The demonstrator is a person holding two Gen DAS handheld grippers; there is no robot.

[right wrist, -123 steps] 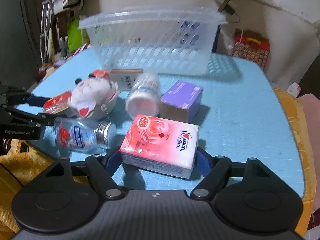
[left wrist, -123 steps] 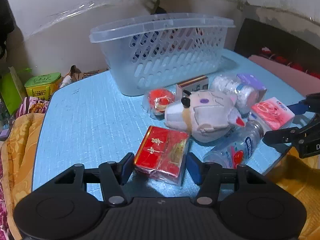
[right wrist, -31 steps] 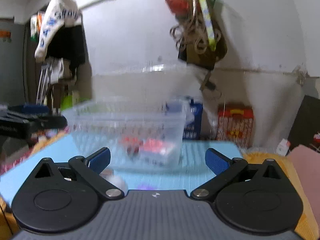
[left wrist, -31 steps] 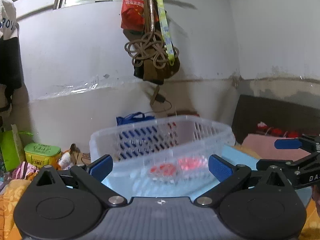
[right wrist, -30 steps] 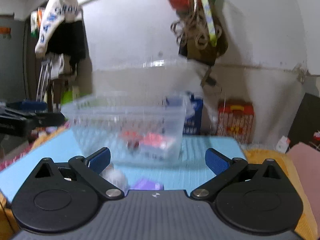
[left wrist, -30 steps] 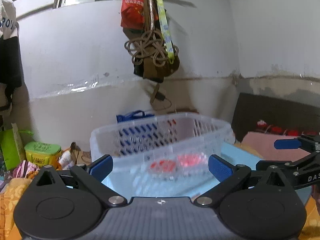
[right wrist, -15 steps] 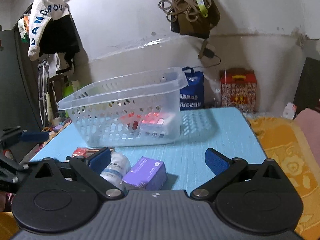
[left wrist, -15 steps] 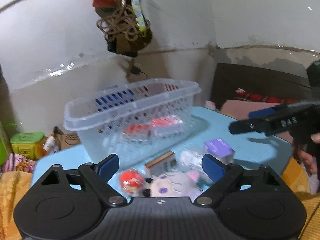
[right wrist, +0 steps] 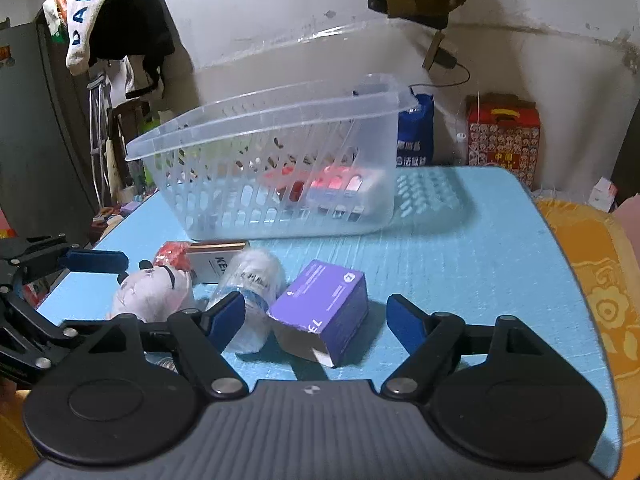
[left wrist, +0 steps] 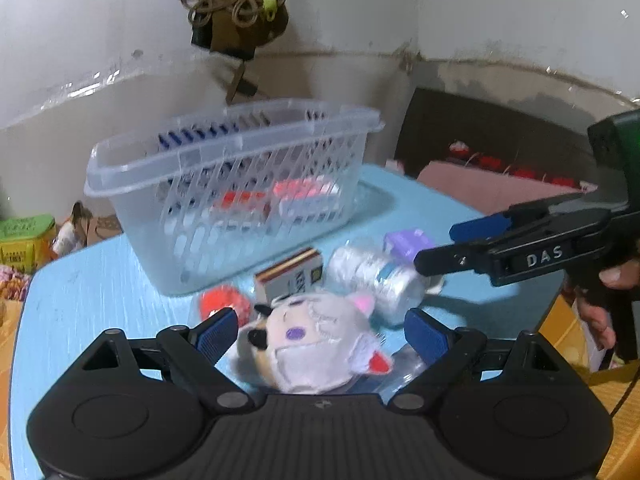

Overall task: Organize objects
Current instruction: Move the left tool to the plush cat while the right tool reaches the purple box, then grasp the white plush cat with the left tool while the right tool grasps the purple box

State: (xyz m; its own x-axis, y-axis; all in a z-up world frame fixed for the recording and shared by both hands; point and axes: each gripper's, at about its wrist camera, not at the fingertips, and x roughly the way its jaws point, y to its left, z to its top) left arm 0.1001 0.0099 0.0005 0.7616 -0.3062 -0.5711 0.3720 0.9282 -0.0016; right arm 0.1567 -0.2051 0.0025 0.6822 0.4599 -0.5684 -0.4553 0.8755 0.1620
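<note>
A grey plush toy (left wrist: 312,340) lies on the blue table (left wrist: 100,280) between the fingers of my left gripper (left wrist: 320,334), which is open; the pads stand just off it. My right gripper (right wrist: 316,322) straddles a purple box (right wrist: 324,308); its jaws are closing, with a gap still showing at the right pad. A clear bottle (right wrist: 252,280) lies beside the box. Behind stands the clear plastic basket (right wrist: 280,160), holding a red pack (left wrist: 240,202) and a pink tissue pack (left wrist: 308,194).
A small carton (left wrist: 288,276) and a red wrapped item (left wrist: 218,300) lie before the basket. Another bottle (left wrist: 404,372) lies partly under the plush. Yellow cloth (right wrist: 600,280) borders the table's right edge. A red box (right wrist: 502,136) stands by the wall.
Both grippers have tipped down and sunk from the basket toward the table. The red pack and tissue pack, on the table earlier, lie in the basket. The right jaws have narrowed.
</note>
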